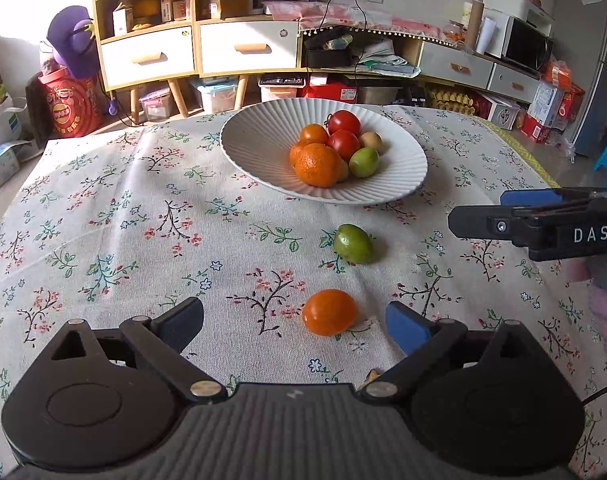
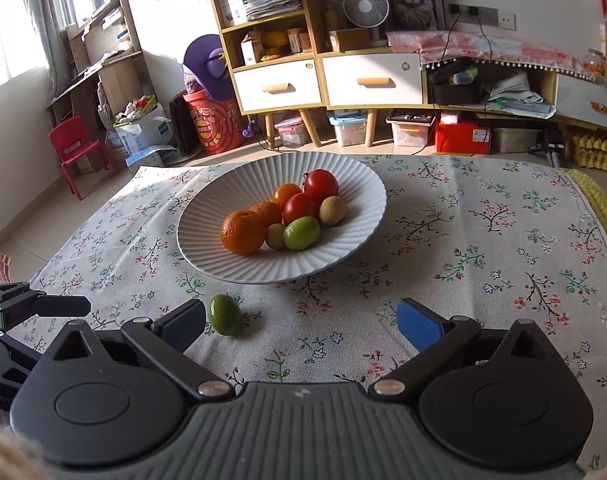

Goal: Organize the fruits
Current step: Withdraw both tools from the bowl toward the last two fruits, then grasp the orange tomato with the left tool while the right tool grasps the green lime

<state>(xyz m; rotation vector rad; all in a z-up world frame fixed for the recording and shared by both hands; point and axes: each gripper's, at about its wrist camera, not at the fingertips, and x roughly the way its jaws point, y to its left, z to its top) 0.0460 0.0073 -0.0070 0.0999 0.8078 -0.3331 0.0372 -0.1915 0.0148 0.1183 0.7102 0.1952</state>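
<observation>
A white ribbed bowl (image 1: 255,140) (image 2: 207,224) on the floral tablecloth holds several fruits: oranges, red tomatoes, green and tan fruits. A loose orange tomato (image 1: 329,312) lies between the fingers of my open left gripper (image 1: 299,322), nearer the right finger. A loose green fruit (image 1: 353,243) (image 2: 224,314) lies between it and the bowl. My right gripper (image 2: 303,324) is open and empty, with the green fruit just beside its left finger. The right gripper also shows from the side in the left wrist view (image 1: 483,220).
The floral tablecloth (image 1: 123,220) (image 2: 483,248) covers the table. Behind the table stand wooden shelves with drawers (image 2: 323,80), storage boxes, a red chair (image 2: 73,152) and a microwave (image 1: 523,44). The left gripper's finger shows at the left edge of the right wrist view (image 2: 59,306).
</observation>
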